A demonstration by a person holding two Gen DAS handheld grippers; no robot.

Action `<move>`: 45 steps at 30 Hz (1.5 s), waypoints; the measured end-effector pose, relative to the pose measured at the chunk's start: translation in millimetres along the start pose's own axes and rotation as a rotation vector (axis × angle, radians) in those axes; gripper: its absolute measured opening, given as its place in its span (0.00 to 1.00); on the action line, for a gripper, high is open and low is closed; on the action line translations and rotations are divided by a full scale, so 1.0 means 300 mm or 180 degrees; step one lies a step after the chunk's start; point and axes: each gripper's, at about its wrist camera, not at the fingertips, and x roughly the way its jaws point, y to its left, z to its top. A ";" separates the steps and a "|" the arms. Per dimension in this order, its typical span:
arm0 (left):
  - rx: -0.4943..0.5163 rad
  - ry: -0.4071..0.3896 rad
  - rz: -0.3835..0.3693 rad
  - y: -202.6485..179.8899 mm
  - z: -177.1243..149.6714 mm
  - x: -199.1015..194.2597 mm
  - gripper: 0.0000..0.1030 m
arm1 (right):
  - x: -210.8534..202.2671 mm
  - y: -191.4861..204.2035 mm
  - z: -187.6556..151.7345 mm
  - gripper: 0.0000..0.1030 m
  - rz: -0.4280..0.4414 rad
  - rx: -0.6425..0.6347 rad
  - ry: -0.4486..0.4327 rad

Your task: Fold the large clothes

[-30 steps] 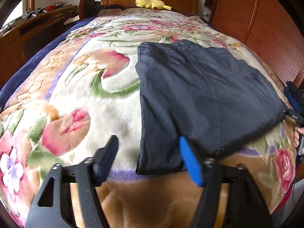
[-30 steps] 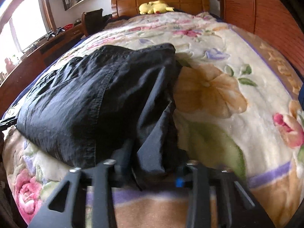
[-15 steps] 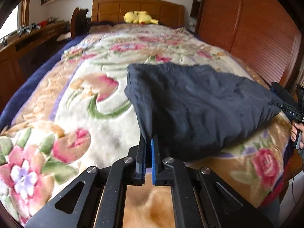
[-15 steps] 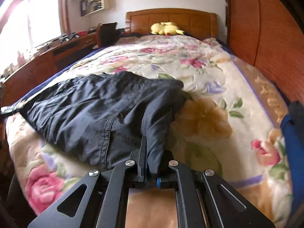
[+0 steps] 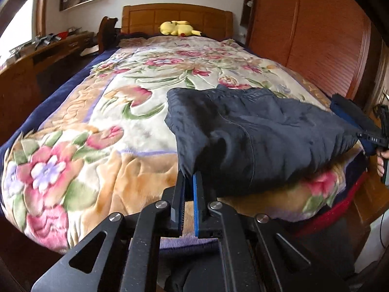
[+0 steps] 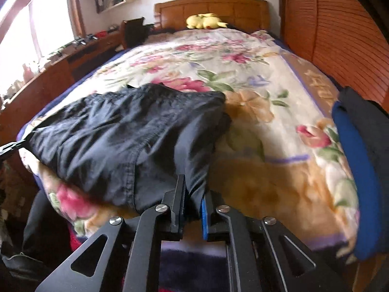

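A dark navy garment [image 5: 255,126] lies crumpled across the foot of the bed on a floral blanket [image 5: 97,121]. My left gripper [image 5: 189,182] is shut on its near left corner, which is lifted off the blanket. My right gripper [image 6: 193,197] pinches a bunched fold of the same garment [image 6: 121,131] at the near right corner. Its jaws are opening slightly, with fabric still filling the gap. Each gripper also shows at the edge of the other's view: the right gripper [image 5: 364,133] and the left gripper [image 6: 9,147]. The cloth sags between them.
A yellow plush toy [image 5: 178,28] rests by the wooden headboard [image 5: 175,17]. A slatted wooden wardrobe [image 5: 316,36] runs along the bed's right side, a desk [image 6: 60,68] along the left. A folded blue and dark clothes stack [image 6: 355,170] sits at the bed's right edge.
Both grippers closed on the garment's near corners, then rose and drew back toward the foot of the bed. The flat garment slid with them and bunched up.
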 end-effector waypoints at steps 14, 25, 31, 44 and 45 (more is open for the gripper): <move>0.0253 -0.0300 0.0115 -0.028 -0.019 -0.032 0.23 | 0.042 0.281 0.175 0.40 0.0093 -0.0535 -0.0053; 0.0215 -0.0362 0.0111 -0.009 -0.025 -0.026 0.67 | 0.532 0.498 0.416 0.40 0.0234 -0.0785 0.0298; 0.0151 -0.0286 0.0137 0.007 -0.049 0.001 0.74 | 0.777 0.478 0.491 0.37 0.0145 -0.0665 0.0728; 0.0090 -0.0305 0.0139 -0.005 -0.055 0.006 0.74 | 0.942 0.531 0.565 0.04 0.0063 -0.0766 0.0525; 0.0096 -0.0317 0.0143 -0.010 -0.051 0.003 0.74 | 0.926 0.528 0.567 0.04 0.0068 -0.0705 0.0458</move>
